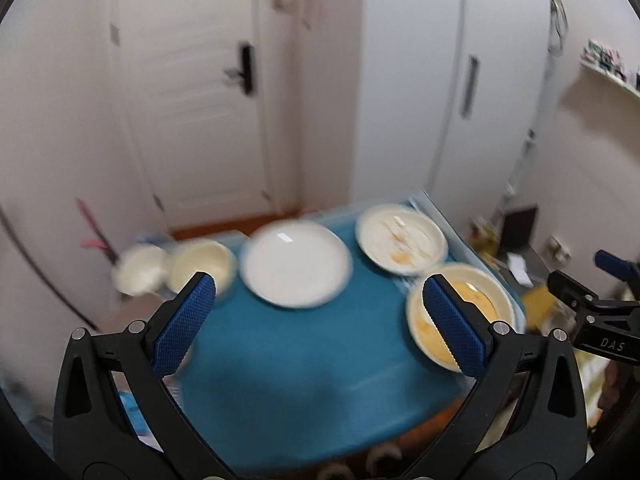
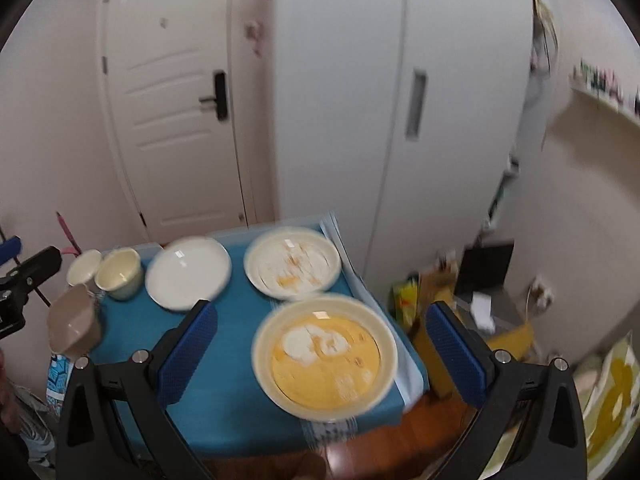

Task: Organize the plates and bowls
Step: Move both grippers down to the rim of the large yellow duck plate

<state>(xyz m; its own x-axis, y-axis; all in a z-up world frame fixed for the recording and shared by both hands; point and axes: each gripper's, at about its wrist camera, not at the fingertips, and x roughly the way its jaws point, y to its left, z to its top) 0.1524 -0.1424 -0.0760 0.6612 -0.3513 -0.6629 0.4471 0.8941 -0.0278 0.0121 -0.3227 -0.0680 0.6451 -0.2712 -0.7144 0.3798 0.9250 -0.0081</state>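
Before white doors, both grippers gape above the blue-clothed table.

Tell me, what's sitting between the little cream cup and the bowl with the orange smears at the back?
The plain white plate sits between the cream cup and the smeared bowl; the right wrist view shows it best.

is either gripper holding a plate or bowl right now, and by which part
Nothing is held. The left gripper and the right gripper are both open above the blue table, with no dish between their fingers.
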